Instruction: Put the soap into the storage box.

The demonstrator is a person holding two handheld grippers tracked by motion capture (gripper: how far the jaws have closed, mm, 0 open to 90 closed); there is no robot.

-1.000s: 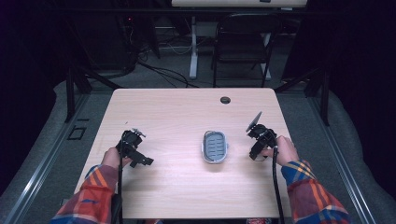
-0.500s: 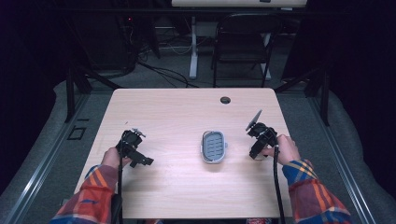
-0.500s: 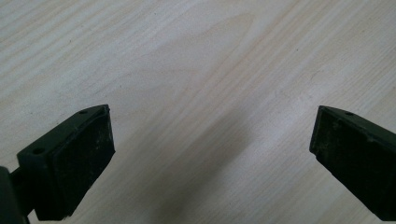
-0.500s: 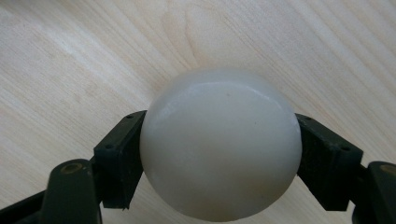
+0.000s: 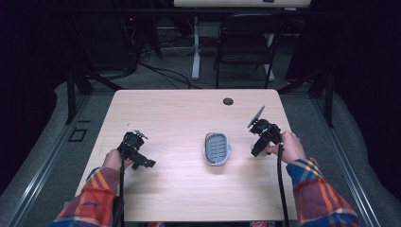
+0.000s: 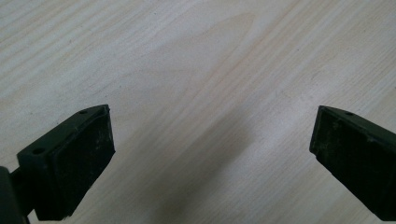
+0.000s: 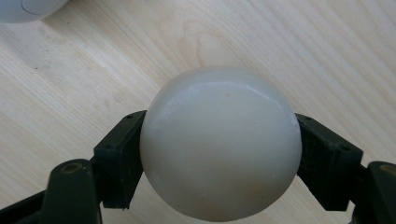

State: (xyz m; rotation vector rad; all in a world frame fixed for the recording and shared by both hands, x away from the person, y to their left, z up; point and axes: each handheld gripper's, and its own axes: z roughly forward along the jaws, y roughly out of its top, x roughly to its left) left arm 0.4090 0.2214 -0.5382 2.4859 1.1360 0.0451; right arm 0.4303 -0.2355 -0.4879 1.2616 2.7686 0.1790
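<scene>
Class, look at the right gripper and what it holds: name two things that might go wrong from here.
1. The right gripper clamps a smooth, rounded white soap bar only at its sides, so it might slip out and drop onto the table.
2. The grey soap dish is small and lies loose; a careless placement might nudge it or miss it.

ball (image 7: 219, 144): cream-white; tray (image 5: 216, 148): grey; table (image 5: 179, 113): pale woodgrain; sleeves (image 5: 321, 198): plaid
</scene>
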